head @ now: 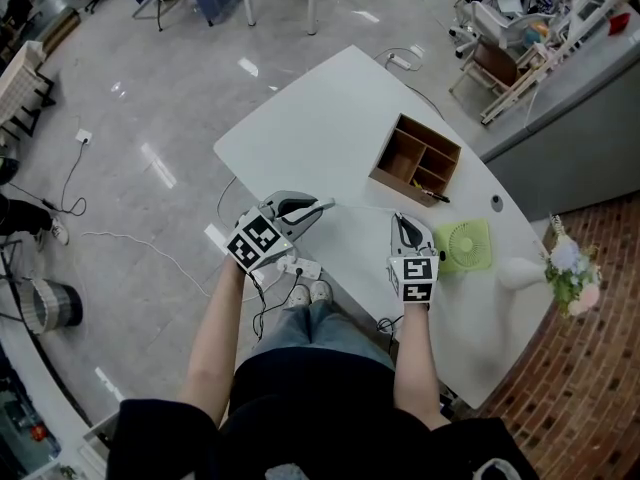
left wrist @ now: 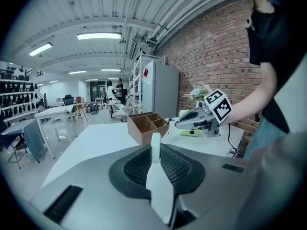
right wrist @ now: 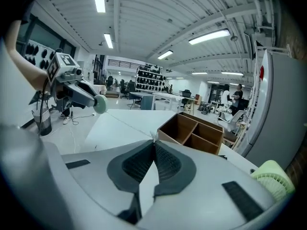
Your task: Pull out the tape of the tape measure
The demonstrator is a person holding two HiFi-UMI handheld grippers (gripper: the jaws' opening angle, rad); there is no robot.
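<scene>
Over the tabletop's near edge: left gripper (head: 318,207) and right gripper (head: 399,220) held side by side, a short gap between their tips.
Left gripper: jaws part-way closed, clamped on the pale green tape measure case (left wrist: 155,145), which stands on edge between the pads.
Right gripper: jaws fully together, pinching the free end of the tape (right wrist: 128,124) at the tips.
Tape: thin straight line from case to right gripper tips, stretched above the tabletop (head: 320,118), on the near side of the wooden organizer box (head: 415,158).
Done: case secured, tape end caught, a first short length drawn out.
Remaining: judged as further separation of the grippers to draw out more tape.
Risk: slip of the thin tape end from the closed pads.
</scene>
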